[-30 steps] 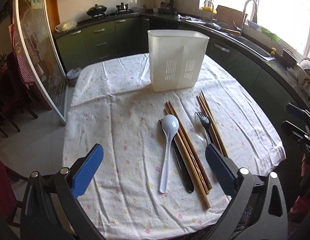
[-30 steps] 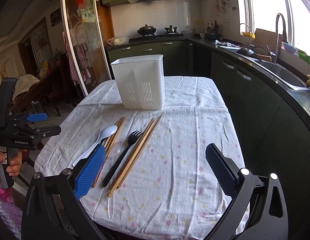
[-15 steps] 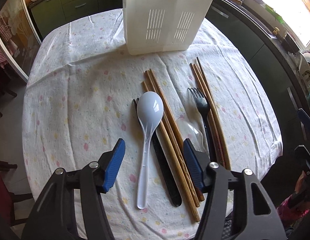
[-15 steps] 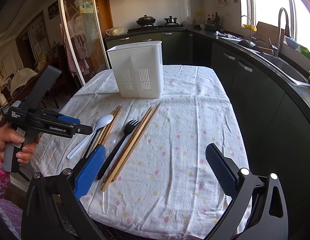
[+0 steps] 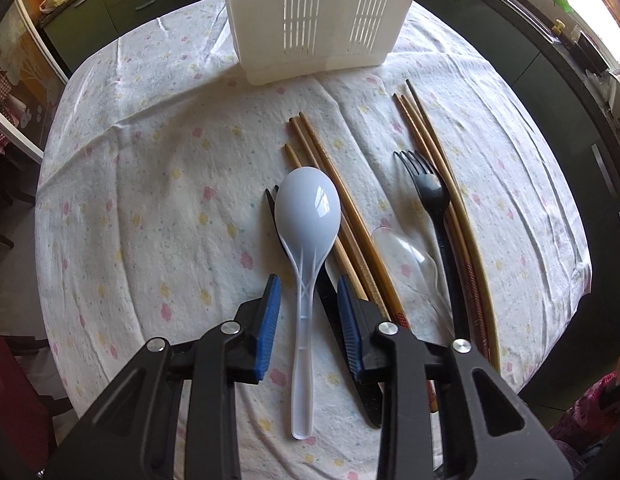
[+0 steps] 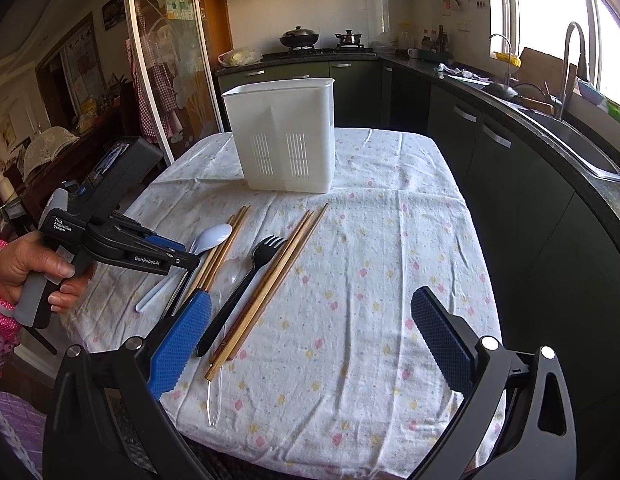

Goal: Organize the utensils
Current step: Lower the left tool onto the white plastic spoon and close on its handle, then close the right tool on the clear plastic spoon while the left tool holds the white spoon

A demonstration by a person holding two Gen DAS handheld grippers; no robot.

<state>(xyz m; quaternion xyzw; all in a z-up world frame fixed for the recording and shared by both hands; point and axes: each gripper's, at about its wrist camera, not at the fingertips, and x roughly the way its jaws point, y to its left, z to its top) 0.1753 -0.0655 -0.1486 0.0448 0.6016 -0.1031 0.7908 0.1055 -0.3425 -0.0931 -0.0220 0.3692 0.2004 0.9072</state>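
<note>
Closing in on the first utensil, the left gripper [image 5: 306, 308] hangs steeply over the white spoon [image 5: 308, 232], its jaws just drawn in from wide to a narrow gap, with the spoon's handle between the blue pads [image 5: 270, 312] but not yet pinched, as far as can be seen. The sorting has, by the look of it, barely begun: the white slotted utensil holder [image 6: 284, 136] stands at the far end of the table [image 6: 390, 280] and shows nothing sticking out of it (its inside is hidden from both views), while every piece lies on the flowered cloth. Left to do, in all likelihood, is everything. The spoon is glossy, pale plastic, bowl toward the holder, resting partly on a black utensil [image 5: 330, 300] and touching a bundle of wooden chopsticks [image 5: 330, 184]. Just beside these lie a clear plastic spoon [image 5: 406, 256], a black fork [image 5: 434, 200] and a second set of chopsticks [image 5: 430, 148], all roughly parallel and well short of the holder. The right gripper [image 6: 310, 340] waits near the table's near edge, jaws wide, holding nothing. A person's hand [image 6: 26, 268] grips the left tool's handle.
</note>
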